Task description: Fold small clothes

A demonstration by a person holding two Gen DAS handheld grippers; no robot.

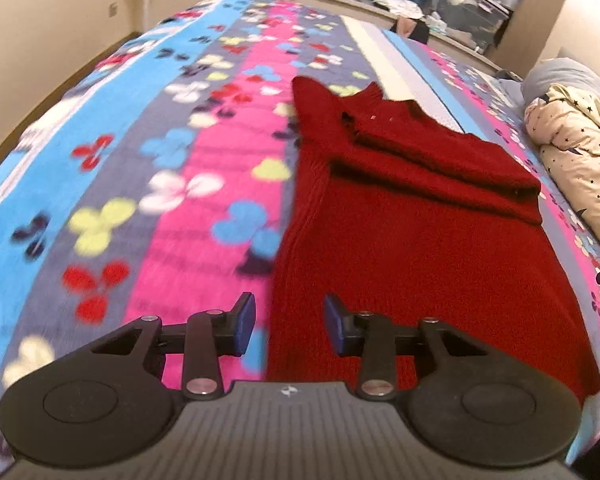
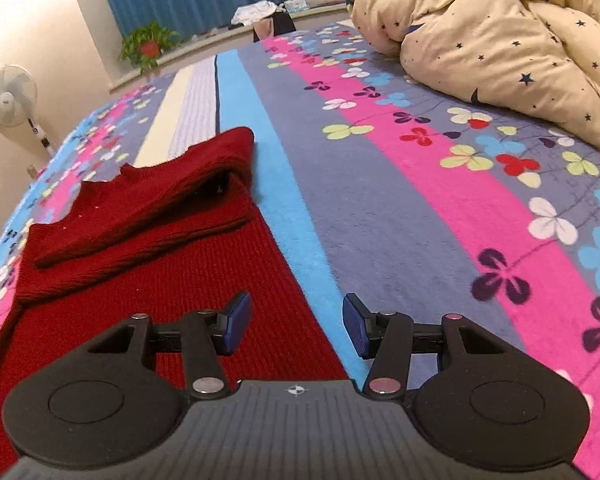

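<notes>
A dark red knit sweater lies flat on the flowered bedspread, with both sleeves folded across its chest. My left gripper is open and empty, hovering over the sweater's near left edge. In the right wrist view the sweater lies left of centre. My right gripper is open and empty, above the sweater's near right edge, where it meets the bedspread.
A cream star-print duvet is bunched at the right of the bed, also seen in the left wrist view. A standing fan, a potted plant, blue curtains and storage bins lie beyond the bed.
</notes>
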